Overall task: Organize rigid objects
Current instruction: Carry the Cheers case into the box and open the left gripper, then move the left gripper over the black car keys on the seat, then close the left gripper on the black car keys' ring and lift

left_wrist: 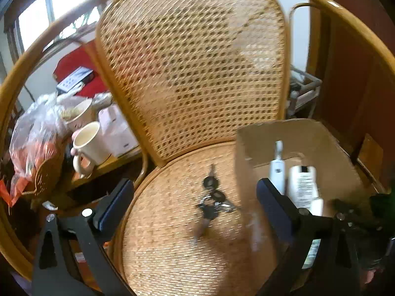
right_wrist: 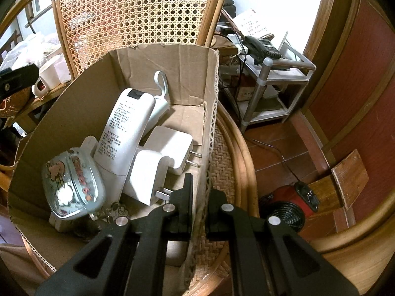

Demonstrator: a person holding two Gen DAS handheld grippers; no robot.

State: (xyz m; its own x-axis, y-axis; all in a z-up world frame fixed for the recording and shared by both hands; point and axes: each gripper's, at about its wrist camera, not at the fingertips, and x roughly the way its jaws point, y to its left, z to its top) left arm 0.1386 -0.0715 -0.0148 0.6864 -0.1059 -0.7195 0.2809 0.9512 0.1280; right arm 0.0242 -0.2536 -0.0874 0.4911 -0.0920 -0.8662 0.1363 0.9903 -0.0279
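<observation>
Left gripper (left_wrist: 195, 194): jaws wide, empty. Directly ahead between them, on the woven cane chair seat (left_wrist: 172, 246): bunch of dark metal keys (left_wrist: 212, 197), long axis pointing away. Right gripper (right_wrist: 200, 197): clamped on brown cardboard box (right_wrist: 209, 123) wall, farther from the keys.

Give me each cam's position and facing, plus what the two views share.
Left wrist: sits on the left gripper, angled down at the wicker chair seat and the bunch of keys; both open fingers show, nothing between them.
Right wrist: sits on the right gripper, angled down into the cardboard box at white chargers and a clear case; its fingers are shut on the box's wall.
Shared: the box, the chair and its cane back, the white bottle.
</observation>
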